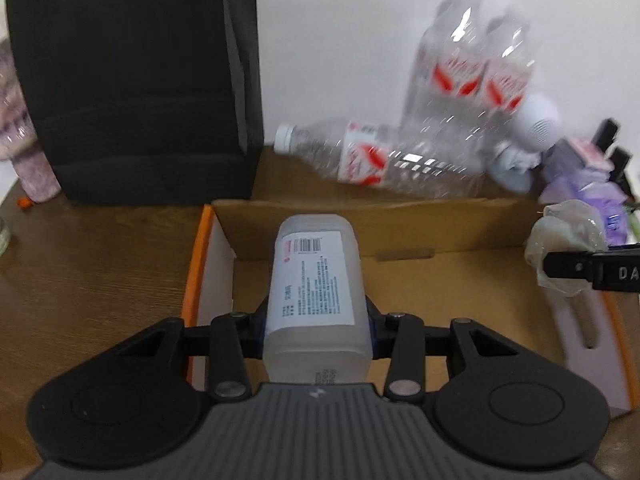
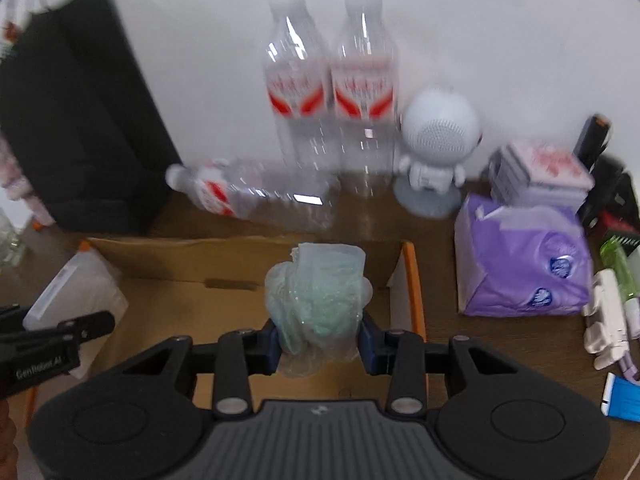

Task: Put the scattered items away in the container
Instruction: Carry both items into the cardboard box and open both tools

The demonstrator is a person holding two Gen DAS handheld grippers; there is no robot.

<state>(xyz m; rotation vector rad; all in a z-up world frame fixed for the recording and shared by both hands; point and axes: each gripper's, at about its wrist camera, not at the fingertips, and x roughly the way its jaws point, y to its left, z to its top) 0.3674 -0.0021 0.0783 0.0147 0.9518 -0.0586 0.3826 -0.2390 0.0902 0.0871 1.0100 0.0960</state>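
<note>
Frosted plastic bottle [image 1: 316, 296] sits clamped between the left gripper [image 1: 316, 326] pads, tilted down over the open cardboard box [image 1: 440, 220]; beside it the right gripper [image 2: 319, 344], angled down likewise, pinches a crumpled clear plastic bag [image 2: 316, 300] above the same box

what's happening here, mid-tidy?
Yes. A person is carrying one item in each handheld gripper, both over the open cardboard box. The left gripper is clamped on a frosted plastic bottle with a printed label. The right gripper grips a crumpled clear plastic bag. Neither item is released yet. Behind the box, two water bottles stand and one lies on its side on the table.
</note>
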